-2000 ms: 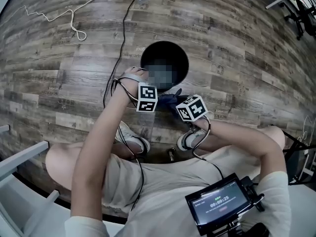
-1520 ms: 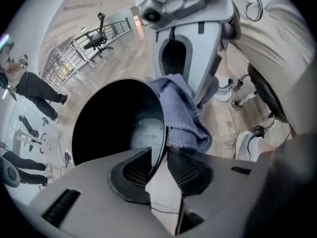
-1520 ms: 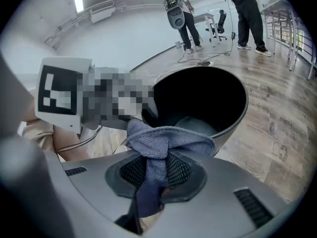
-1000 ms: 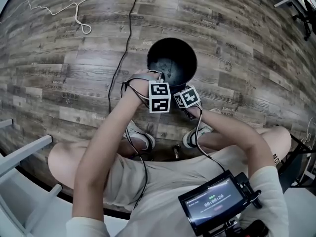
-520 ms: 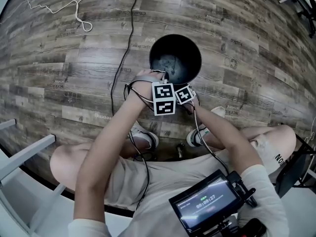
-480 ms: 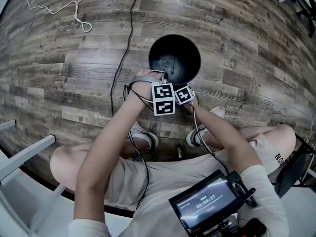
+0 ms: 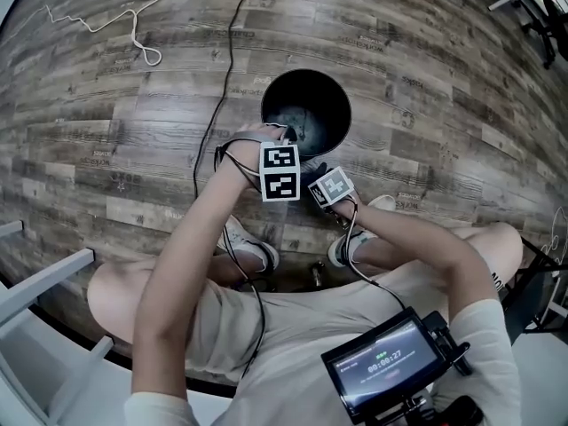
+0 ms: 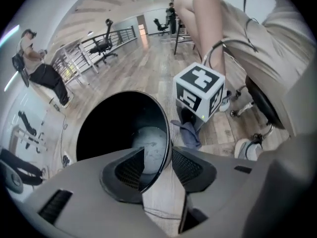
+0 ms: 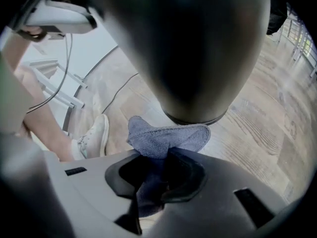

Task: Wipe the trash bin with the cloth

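Right gripper [image 9: 158,175], nearest us: jaws clamped on the blue cloth [image 9: 166,138], at 5 o'clock of the trash bin [image 7: 306,114], beside its outer wall. Left gripper [image 8: 157,163]: jaws opening, bin rim between them. We judge the outer-wall wipe is in hand; next, press cloth to wall. Monitor [image 7: 390,366] digits too small to read; no brands seen.

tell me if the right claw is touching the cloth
Touching. The right gripper view shows the right claw shut on the cloth, which bunches between its jaws and sticks out toward the trash bin.
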### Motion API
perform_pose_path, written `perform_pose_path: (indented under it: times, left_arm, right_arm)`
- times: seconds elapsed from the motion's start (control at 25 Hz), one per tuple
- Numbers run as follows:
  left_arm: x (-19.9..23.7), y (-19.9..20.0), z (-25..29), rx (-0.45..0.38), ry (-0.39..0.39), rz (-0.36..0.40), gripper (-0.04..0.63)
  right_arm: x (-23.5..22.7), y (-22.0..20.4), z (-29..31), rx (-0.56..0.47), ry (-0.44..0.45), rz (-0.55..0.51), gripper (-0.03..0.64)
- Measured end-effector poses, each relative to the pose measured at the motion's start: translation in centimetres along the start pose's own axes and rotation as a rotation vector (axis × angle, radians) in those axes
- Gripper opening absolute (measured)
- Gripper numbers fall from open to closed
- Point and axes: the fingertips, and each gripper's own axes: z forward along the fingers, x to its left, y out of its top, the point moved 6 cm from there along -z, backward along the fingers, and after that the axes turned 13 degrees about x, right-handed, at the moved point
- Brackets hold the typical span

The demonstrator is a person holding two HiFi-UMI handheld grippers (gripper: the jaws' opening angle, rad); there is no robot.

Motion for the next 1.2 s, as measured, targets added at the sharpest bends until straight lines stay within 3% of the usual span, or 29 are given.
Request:
perform_pose_path:
  times: [0.2,0.36,0.68,0.92,1.04,1.2]
  left_arm:
    - [0.3,-2.4,1.7,0.138,0.170,0.251,0.181]
    - [0.1,-3.1,3.1,0.152,0.237,0.311,0.176]
    - [0.5,-2.5,3.3,0.203,0.196,0.190,0.175]
    - [0.1,-0.7,2.9,0.177,0.117,0.071,0.142]
    - [-0.2,-0.2,2.5,0.155,0.077,0.052,0.127]
    - [-0.4,0.1,2.5,0.151,0.084,0.071,0.118]
  right_arm:
    - [3.6,-1.3,-4.5,0.008,0.072,-0.078,0.077]
    - [5.0,-0.9,-8.7,-0.084,0.138,-0.057,0.077]
    - [4.5,0.8,-14.0,-0.164,0.128,-0.086,0.077]
    - [2.7,1.9,-14.3,-0.200,0.113,-0.043,0.077]
    - [1.6,2.7,-13.7,-0.213,0.084,-0.039,0.077]
    - [0.4,3.8,-12.5,-0.212,0.052,-0.061,0.075]
